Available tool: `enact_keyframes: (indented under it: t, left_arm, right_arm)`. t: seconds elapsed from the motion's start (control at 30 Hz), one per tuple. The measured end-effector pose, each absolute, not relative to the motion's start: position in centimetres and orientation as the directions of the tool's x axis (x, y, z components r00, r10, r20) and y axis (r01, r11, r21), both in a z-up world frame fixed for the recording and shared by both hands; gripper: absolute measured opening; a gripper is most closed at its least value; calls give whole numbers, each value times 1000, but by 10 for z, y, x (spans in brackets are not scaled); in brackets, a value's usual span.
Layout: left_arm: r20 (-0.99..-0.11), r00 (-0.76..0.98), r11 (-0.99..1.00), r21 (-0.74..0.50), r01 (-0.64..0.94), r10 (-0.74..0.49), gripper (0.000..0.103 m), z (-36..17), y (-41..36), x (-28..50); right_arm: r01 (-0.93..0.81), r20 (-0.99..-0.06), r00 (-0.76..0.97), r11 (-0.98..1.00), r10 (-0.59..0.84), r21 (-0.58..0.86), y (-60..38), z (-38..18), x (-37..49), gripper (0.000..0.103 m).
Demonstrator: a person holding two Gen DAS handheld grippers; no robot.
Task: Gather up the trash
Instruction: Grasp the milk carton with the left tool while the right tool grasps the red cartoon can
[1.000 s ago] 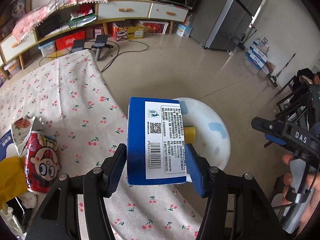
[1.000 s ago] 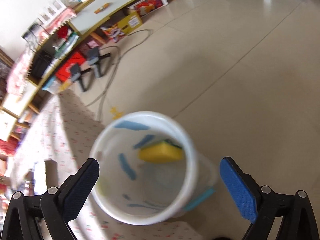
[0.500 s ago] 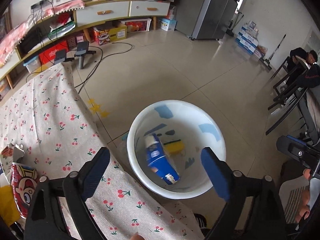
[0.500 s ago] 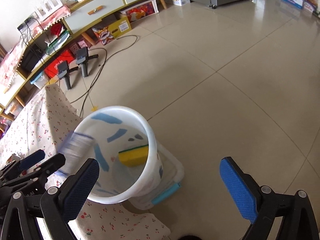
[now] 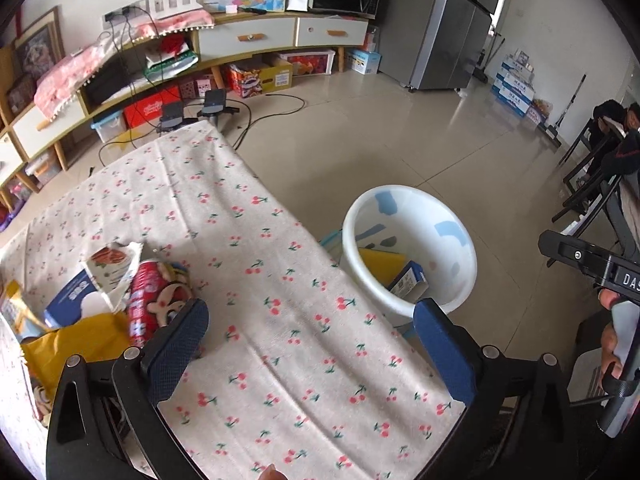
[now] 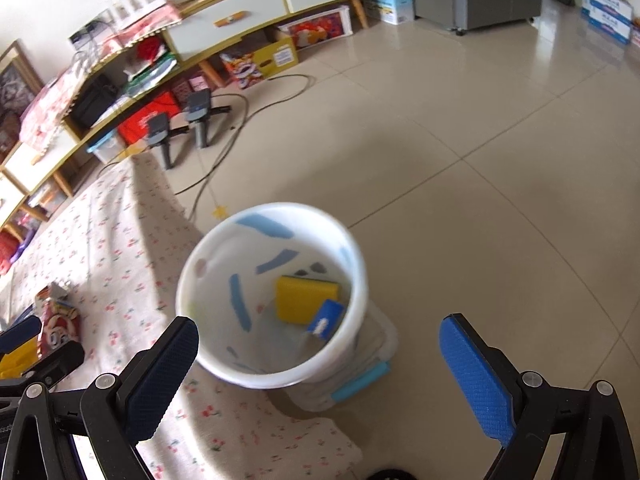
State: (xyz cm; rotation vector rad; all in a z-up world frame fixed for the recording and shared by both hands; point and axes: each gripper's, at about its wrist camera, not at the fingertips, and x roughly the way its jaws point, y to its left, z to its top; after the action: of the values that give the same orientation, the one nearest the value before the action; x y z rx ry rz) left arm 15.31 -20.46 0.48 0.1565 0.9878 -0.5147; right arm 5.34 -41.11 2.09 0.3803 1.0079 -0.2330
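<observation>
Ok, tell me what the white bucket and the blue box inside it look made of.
White round bucket: probably plastic, with smooth, slightly translucent walls and a moulded rim. Small blue box: likely printed cardboard, with flat faces, sharp edges and a white printed label.

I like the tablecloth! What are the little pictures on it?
Small red cherries with green stems on the cream tablecloth, clearest in the left wrist view.
</observation>
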Motion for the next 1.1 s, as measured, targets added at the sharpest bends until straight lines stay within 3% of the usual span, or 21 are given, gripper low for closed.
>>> enact_keyframes:
  t: [0.33, 0.8, 1.1]
  left_arm:
    - [-816, 501, 930, -114, 351, -289, 103, 24, -93, 132]
    - [-843, 517, 981, -62, 182, -149, 103, -2, 37, 139]
    - [-856, 491, 986, -157, 49, -161, 103, -7, 91, 164]
  right_arm:
    - [259, -867, 498, 953, 8, 157, -343, 19, 75, 100]
    - [116, -891, 449, 984, 69, 135, -232, 4, 121, 100]
    - [62, -912, 392, 985, 123, 159, -169, -17, 161, 100]
